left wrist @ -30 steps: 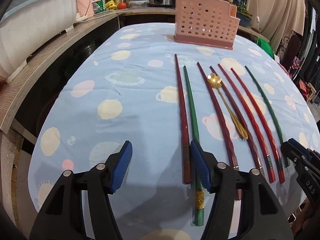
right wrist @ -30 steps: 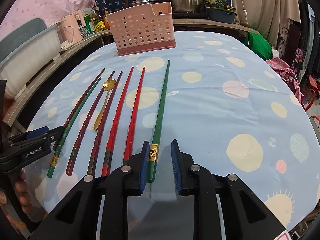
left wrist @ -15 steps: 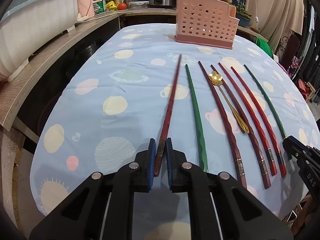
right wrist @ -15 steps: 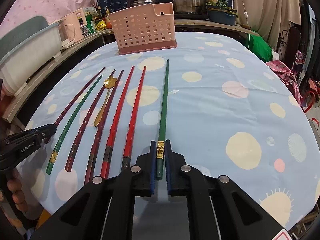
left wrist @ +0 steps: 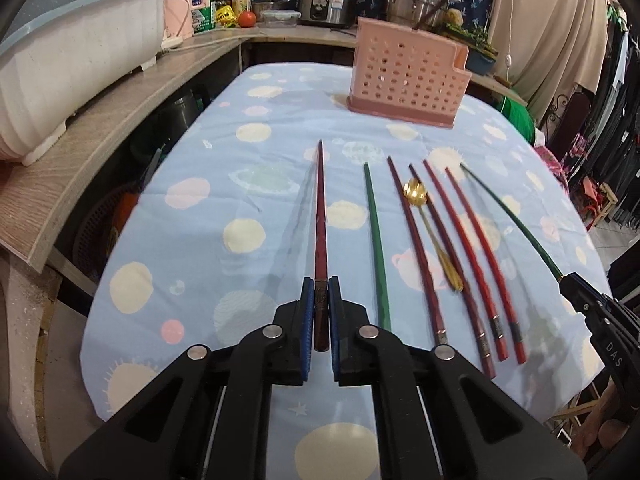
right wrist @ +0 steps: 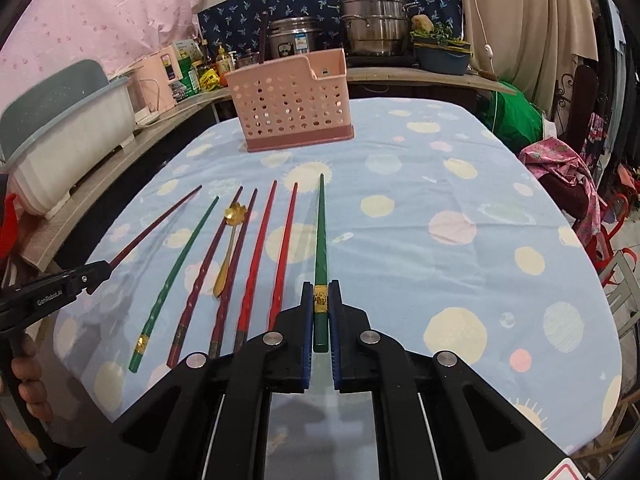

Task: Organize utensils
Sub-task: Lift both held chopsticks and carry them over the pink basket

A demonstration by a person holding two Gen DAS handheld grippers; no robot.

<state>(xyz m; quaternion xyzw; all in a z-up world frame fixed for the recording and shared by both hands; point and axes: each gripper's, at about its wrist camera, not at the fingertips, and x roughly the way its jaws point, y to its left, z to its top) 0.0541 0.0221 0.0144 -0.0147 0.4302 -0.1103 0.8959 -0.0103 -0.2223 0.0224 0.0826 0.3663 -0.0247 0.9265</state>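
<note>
A table under a pale blue cloth [left wrist: 248, 184] with planet prints filled both views. Toward its far end stood a pink basket [left wrist: 408, 80], perforated and upright, well apart from the utensils. Behind it a wooden counter [left wrist: 120, 92] carried a white tub [left wrist: 72, 64] and steel pots [right wrist: 374, 20].

The left gripper [left wrist: 321, 312] was pressed together on the butt of a dark red chopstick [left wrist: 320, 216], which pointed toward the basket with its tip seemingly raised off the cloth, judging by the shadow beside it. The right gripper [right wrist: 321, 312] pinched a green chopstick [right wrist: 321, 232] at its gold band, the stick likewise aimed at the basket.

Between the two held sticks the rest lay in a row on the cloth: a second green chopstick [right wrist: 176, 268], two maroon chopsticks [right wrist: 208, 264], and two bright red chopsticks [right wrist: 260, 256] just beside each other. A gold spoon [right wrist: 230, 248] with a flower-shaped bowl lay between the maroon pair, its handle slightly blurred in the left view. At the edge of the right view, fingers [right wrist: 28, 372] gripped the left gripper's handle.
</note>
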